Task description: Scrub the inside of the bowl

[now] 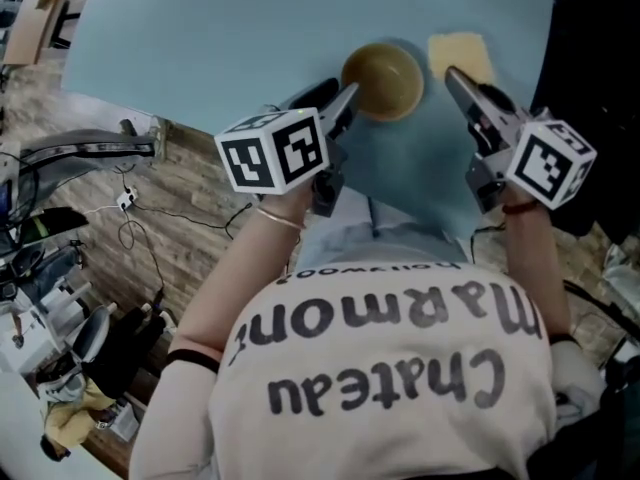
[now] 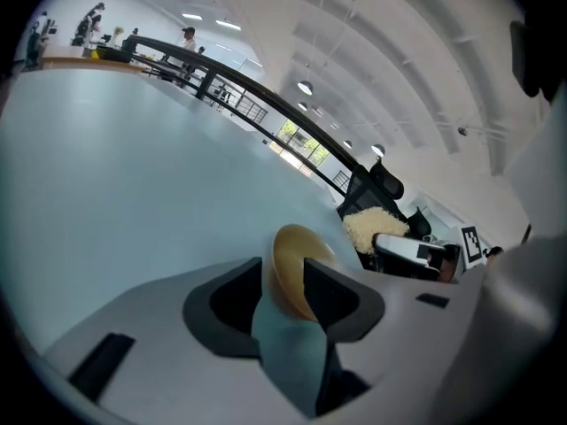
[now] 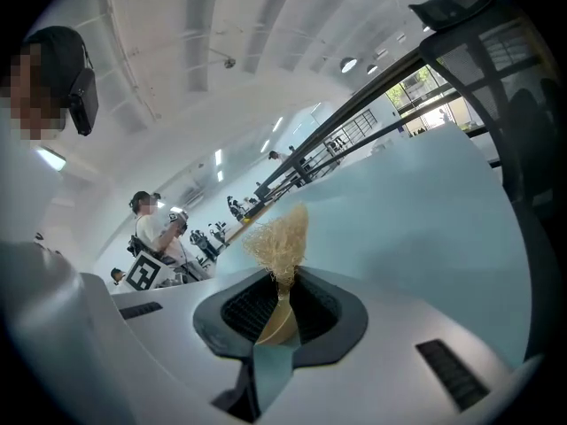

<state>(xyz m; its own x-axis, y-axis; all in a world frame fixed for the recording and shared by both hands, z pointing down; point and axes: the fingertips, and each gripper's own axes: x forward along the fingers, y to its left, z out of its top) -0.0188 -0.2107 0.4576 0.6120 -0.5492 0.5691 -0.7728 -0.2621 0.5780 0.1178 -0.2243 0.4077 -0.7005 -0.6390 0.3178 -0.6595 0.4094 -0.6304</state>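
The left gripper [image 2: 283, 277] holds its 2 jaws wide apart and grips nothing. Just ahead of them the tan bowl [image 2: 294, 253] sits on the pale blue tabletop [image 1: 200, 38], and its near rim shows in the gap between the jaws. The left-hand jaw stands clear of the bowl. The right-hand jaw overlaps the bowl's lower right edge and hides it, so whether it touches the rim cannot be made out. In the head view this gripper's marker cube covers its rear and most of the hand behind it. Only the jaw ends show there, reaching to the bowl's left side. The bowl's hollow faces up, and its bottom is soft and blurred.

To the right, the right gripper [image 3: 282, 282] has its 2 jaws drawn close and clamped on the scrubber [image 3: 279, 233], a pale, straw-coloured fibrous pad. The frayed end sticks out past the jaw tips, and the held end is hidden between the ribbed pads. A smooth tan sliver shows low in the gap, and what it belongs to cannot be told. In the head view the scrubber is a pale yellow patch at the tips of these jaws, apart from the bowl, which lies to their left. The tips cover its near edge, so it may rest on the tabletop or hang above it.
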